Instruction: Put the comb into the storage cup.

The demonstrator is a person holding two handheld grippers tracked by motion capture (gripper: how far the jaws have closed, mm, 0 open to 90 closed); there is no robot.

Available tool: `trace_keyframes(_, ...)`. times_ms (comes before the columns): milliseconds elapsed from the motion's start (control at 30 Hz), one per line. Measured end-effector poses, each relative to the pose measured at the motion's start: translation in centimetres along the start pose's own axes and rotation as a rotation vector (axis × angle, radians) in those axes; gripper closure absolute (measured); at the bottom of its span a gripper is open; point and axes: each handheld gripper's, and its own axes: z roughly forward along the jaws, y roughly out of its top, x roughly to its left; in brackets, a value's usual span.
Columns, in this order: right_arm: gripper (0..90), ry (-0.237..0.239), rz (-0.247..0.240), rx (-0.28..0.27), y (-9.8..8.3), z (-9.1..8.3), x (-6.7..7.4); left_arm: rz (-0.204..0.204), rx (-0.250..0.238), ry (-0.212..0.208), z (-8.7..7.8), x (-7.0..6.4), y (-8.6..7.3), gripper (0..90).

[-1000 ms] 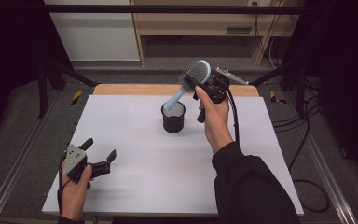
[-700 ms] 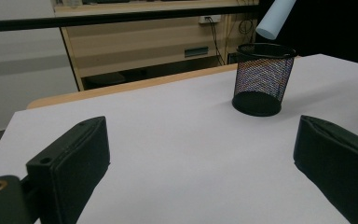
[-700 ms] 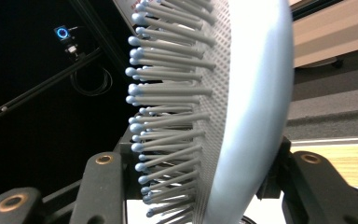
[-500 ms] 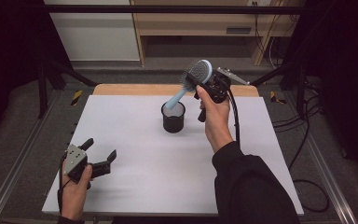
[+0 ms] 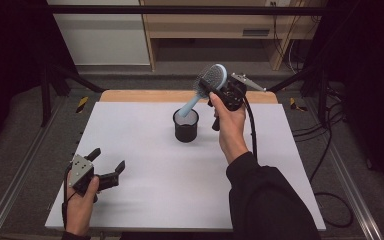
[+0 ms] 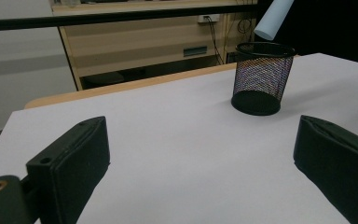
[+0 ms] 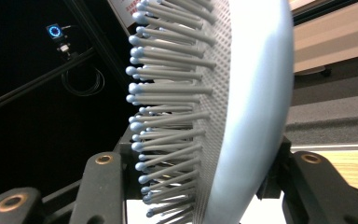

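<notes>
Now right tongs (image 5: pixel 219 90) clamp hairbrush (image 5: pixel 211 81); left tongs (image 5: pixel 107 162) wide, empty

Setting: a laboratory recording station. Indicators: a white bench (image 5: pixel 145 150) enclosed by a black metal frame (image 5: pixel 180 9) with slanted struts, loose cables (image 5: pixel 325 145) on the grey carpeted floor (image 5: pixel 25 130), and a plain wooden shelf unit (image 5: pixel 215 27) against the rear wall.

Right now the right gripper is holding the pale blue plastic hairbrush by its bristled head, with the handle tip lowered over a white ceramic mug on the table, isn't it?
Not quite: it is no white mug. The high view shows a black wire-mesh cup under the handle. The rest stands: the right gripper clamps the pale blue plastic hairbrush by its bristled head, handle tip over the cup's mouth.
</notes>
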Motion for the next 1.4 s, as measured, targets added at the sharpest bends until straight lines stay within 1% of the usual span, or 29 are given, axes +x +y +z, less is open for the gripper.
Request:
trace_keyframes(100,49.6,-0.004,-0.005,-0.003,-0.1,0.0,0.0,0.002,0.001,0.0,0.0,0.0,0.0,3.6)
trace_keyframes(233,49.6,-0.011,-0.025,0.001,-0.1,0.0,0.0,0.002,0.001,-0.001,0.0,0.0,0.0,3.6)
trace_keyframes(567,49.5,-0.022,-0.029,0.012,-0.5,0.3,-0.2,0.005,0.001,-0.005,0.0,0.0,0.0,3.6)
trace_keyframes(733,49.5,-0.026,-0.049,0.028,-1.0,0.4,-0.2,0.011,-0.004,-0.011,0.0,-0.2,0.1,3.6)
trace_keyframes(867,49.4,-0.03,-0.051,0.046,-1.4,0.6,-0.5,0.012,-0.004,-0.012,0.0,-0.2,0.0,3.6)
trace_keyframes(1000,49.3,-0.034,-0.047,0.052,-1.7,0.7,-0.7,0.011,-0.004,-0.011,0.0,-0.1,0.0,3.6)
trace_keyframes(1100,49.3,-0.04,-0.055,0.057,-2.0,0.9,-0.9,0.01,-0.004,-0.014,0.1,-0.2,0.0,3.6)
trace_keyframes(1167,49.3,-0.041,-0.051,0.06,-2.2,1.0,-0.9,0.011,-0.003,-0.014,0.1,-0.2,0.0,3.6)
trace_keyframes(1267,49.3,-0.046,-0.056,0.067,-2.5,1.2,-0.9,0.01,-0.001,-0.013,0.1,-0.2,0.0,3.6)
trace_keyframes(1333,49.3,-0.045,-0.05,0.07,-2.8,1.3,-0.9,0.009,-0.001,-0.013,0.1,-0.1,0.0,3.6)
trace_keyframes(1400,49.3,-0.047,-0.055,0.076,-3.0,1.4,-0.9,0.01,-0.002,-0.015,0.1,-0.2,0.0,3.6)
